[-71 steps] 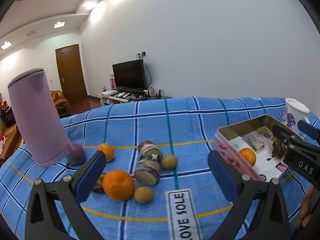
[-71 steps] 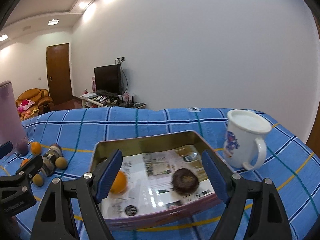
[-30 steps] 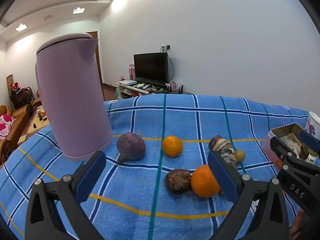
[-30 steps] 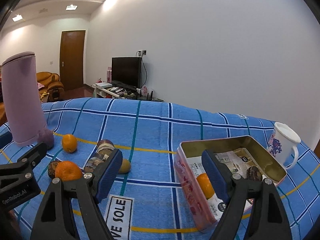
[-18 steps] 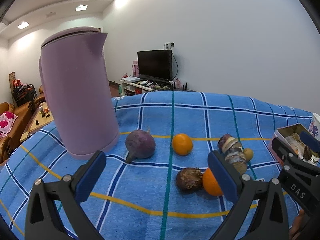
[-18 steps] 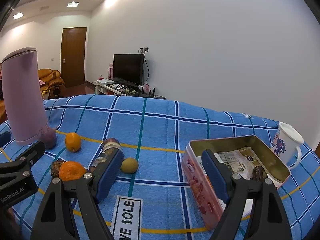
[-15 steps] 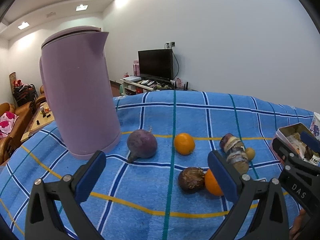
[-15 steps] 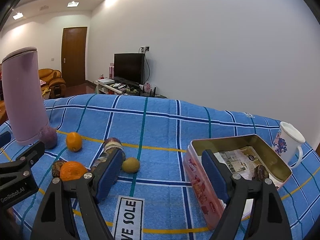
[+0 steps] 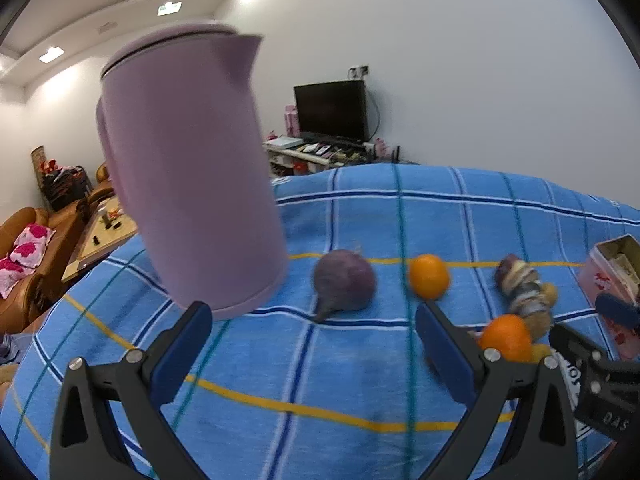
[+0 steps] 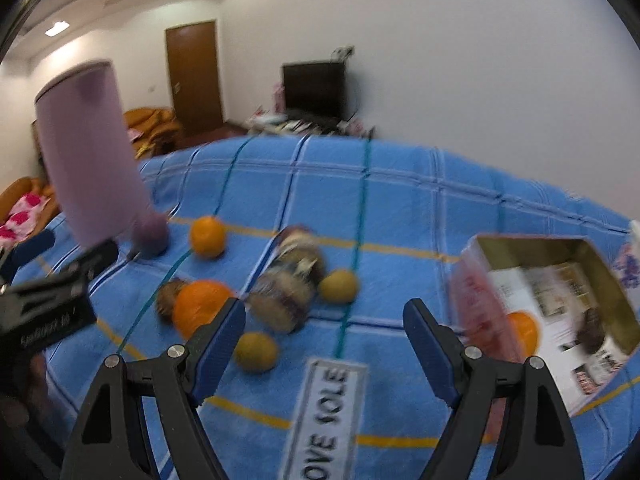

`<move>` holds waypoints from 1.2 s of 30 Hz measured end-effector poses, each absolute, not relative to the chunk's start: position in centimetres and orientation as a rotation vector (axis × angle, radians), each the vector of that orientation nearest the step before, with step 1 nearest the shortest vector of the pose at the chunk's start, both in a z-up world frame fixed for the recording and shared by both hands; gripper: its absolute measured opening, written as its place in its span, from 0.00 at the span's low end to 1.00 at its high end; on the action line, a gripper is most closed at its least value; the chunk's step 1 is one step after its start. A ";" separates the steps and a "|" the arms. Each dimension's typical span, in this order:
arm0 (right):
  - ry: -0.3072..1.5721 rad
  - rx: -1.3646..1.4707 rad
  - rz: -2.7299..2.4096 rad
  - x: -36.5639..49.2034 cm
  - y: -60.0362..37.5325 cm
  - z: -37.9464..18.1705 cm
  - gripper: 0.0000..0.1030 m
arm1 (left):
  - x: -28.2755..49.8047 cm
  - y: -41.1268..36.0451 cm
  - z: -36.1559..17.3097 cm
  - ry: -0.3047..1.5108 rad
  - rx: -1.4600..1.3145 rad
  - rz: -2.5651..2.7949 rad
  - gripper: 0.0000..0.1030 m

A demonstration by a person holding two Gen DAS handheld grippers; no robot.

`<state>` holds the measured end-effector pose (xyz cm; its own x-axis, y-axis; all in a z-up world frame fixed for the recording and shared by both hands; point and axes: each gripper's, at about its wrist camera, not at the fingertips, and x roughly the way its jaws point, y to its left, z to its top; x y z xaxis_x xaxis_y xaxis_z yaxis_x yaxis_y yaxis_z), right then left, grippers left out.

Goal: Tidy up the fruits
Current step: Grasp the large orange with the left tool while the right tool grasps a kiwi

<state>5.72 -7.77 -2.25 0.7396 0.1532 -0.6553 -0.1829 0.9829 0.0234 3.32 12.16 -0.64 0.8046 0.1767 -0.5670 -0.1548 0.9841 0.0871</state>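
Note:
Fruits lie on a blue checked cloth. In the left wrist view a purple round fruit (image 9: 344, 280) sits just beyond my open, empty left gripper (image 9: 312, 344), with a small orange (image 9: 428, 278) to its right and a larger orange (image 9: 506, 338) behind the right finger. In the right wrist view my right gripper (image 10: 324, 340) is open and empty above a yellow-green fruit (image 10: 256, 352), the large orange (image 10: 198, 308) and a mottled can-shaped object (image 10: 290, 284). The open tin box (image 10: 560, 300) at right holds an orange (image 10: 520, 332) and a dark fruit (image 10: 592, 332).
A tall lilac kettle (image 9: 192, 176) stands at the left, close to the purple fruit. A white label with black letters (image 10: 328, 412) lies on the cloth near the front. A patterned mug (image 10: 630, 256) stands beyond the tin.
My left gripper has moved closer to the purple fruit and kettle. My right gripper has swung left from the tin toward the loose fruits. Both stayed open.

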 end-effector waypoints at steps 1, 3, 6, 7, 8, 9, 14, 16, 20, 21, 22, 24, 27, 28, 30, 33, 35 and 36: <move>0.725 -0.047 0.202 5.7 -7.5 -2.4 0.68 | 3.4 12.5 -0.7 0.617 0.030 0.181 1.00; 0.749 -0.066 0.233 5.8 -6.7 -2.8 0.55 | 3.5 13.5 -0.7 0.635 0.004 0.196 1.00; 0.810 -0.071 0.276 6.0 -5.8 -3.6 0.46 | 3.5 14.4 -0.9 0.647 -0.027 0.210 1.00; 0.809 -0.067 0.283 6.0 -5.7 -3.7 0.45 | 3.6 14.5 -0.9 0.650 -0.035 0.207 1.00; 0.810 -0.069 0.282 6.0 -5.7 -3.7 0.45 | 3.6 14.5 -1.0 0.652 -0.041 0.199 1.00; 0.813 -0.068 0.284 6.0 -5.6 -3.7 0.45 | 3.6 14.4 -1.0 0.653 -0.041 0.187 1.00; 0.839 -0.046 0.318 5.7 -5.9 -3.9 0.45 | 3.4 13.4 -0.9 0.645 -0.009 0.145 1.00; 0.855 -0.033 0.339 5.4 -5.9 -4.3 0.45 | 3.4 13.2 -0.8 0.643 -0.010 0.134 1.00; 0.859 -0.040 0.342 5.6 -5.8 -4.3 0.45 | 3.4 12.9 -0.8 0.643 -0.013 0.115 1.00; 0.861 -0.041 0.342 5.6 -5.8 -4.3 0.44 | 3.4 12.9 -0.7 0.642 -0.019 0.109 1.00; 0.865 -0.043 0.342 5.6 -5.8 -4.3 0.40 | 3.3 12.9 -0.7 0.641 -0.024 0.100 1.00; 0.896 -0.042 0.366 6.1 -5.6 -4.8 0.36 | 3.2 12.6 -0.6 0.638 -0.032 0.069 1.00; 0.900 -0.069 0.395 6.1 -4.9 -4.8 0.33 | 3.2 12.1 -0.5 0.630 -0.022 0.043 1.00; 0.898 -0.076 0.396 6.1 -4.8 -4.8 0.33 | 3.1 11.9 -0.6 0.626 -0.017 0.034 1.00; 0.897 -0.083 0.403 6.3 -4.5 -4.9 0.33 | 3.0 11.2 -0.6 0.613 0.002 0.000 1.00; 0.897 -0.086 0.395 6.4 -4.6 -4.9 0.29 | 2.7 10.3 -0.3 0.582 0.029 -0.043 1.00; 0.888 -0.082 0.378 6.3 -5.2 -4.7 0.29 | 2.5 9.8 -0.3 0.567 0.048 -0.065 1.00; 0.881 -0.074 0.371 6.2 -5.6 -4.6 0.29 | 2.4 9.3 -0.3 0.557 0.068 -0.082 1.00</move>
